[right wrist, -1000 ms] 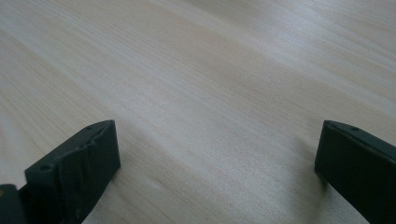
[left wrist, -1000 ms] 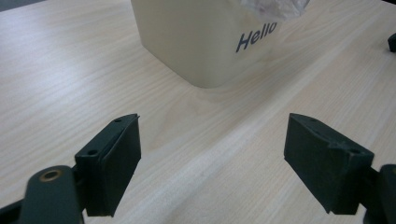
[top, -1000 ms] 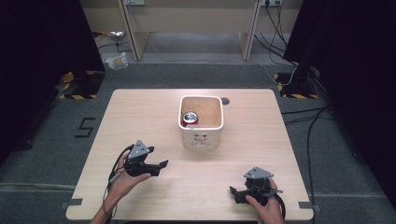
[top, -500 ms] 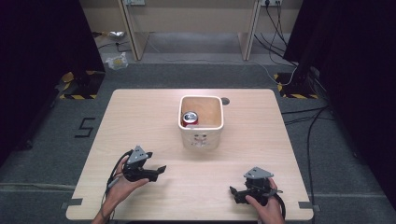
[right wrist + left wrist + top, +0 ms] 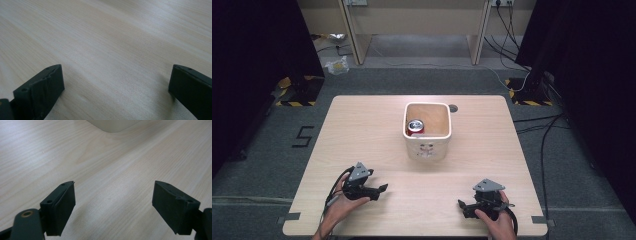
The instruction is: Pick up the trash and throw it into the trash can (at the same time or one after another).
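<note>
Left tongs [image 5: 382, 189]: held in the person's left hand [image 5: 343, 202] near the front left part of the tabletop [image 5: 362, 130]. The jaws stand wide apart with nothing between them. In the left gripper view, the left tongs [image 5: 113, 205] hang low over bare wood grain, and the two black jaws frame a broad gap. A grey three-cornered plate sits on top of the unit, and a cable trails from it toward the person's forearm.

Right tongs [image 5: 460, 205]: held in the person's right hand [image 5: 497, 220] near the front right edge of the tabletop. The jaws are likewise spread wide and grip nothing. In the right gripper view, the right tongs [image 5: 116, 82] lie close above the wood, with bare tabletop in the gap between the jaws.

The two tongs are well apart from each other, one toward each front corner, and their tips point inward.

White bin [image 5: 427, 147]: stands upright near the middle of the tabletop, toward the far side, well apart from both tongs. Its rounded lower corner appears as the white bin [image 5: 112, 125] at the top edge of the left gripper view.

Red can [image 5: 415, 126]: rests upright inside the bin, against the left wall, with its silver top facing up.

Round grommet hole [image 5: 454, 107]: set in the tabletop just behind the bin's far right corner.
</note>
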### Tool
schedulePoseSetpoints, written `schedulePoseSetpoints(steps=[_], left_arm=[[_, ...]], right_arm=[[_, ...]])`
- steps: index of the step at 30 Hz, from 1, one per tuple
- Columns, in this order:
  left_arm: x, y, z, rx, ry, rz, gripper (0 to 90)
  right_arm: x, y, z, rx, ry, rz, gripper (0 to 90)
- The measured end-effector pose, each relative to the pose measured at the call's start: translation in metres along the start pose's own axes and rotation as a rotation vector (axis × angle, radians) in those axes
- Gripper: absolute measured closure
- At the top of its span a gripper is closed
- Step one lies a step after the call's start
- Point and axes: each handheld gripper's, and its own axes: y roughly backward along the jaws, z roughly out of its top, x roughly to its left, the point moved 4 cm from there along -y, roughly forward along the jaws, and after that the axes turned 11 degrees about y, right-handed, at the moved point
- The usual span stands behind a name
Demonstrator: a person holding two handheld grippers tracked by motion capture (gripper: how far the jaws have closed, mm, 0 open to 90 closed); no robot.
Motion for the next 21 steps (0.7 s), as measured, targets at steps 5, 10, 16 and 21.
schedulePoseSetpoints(steps=[5,10,16,21], left_arm=[[-0.002,-0.002,-0.005,0.022,-0.016,0.005,18.4],[-0.004,-0.001,-0.008,0.027,-0.024,0.009,18.4],[-0.004,-0.001,-0.014,0.043,-0.021,0.010,18.4],[-0.004,0.000,-0.016,0.042,-0.023,0.015,18.1]], right_arm=[[0.000,0.000,0.000,0.000,0.000,0.000,0.3],[0.000,0.000,0.000,0.000,0.000,0.000,0.3],[0.000,0.000,0.000,0.000,0.001,0.000,0.3],[0.000,0.000,0.000,0.000,0.000,0.000,0.3]])
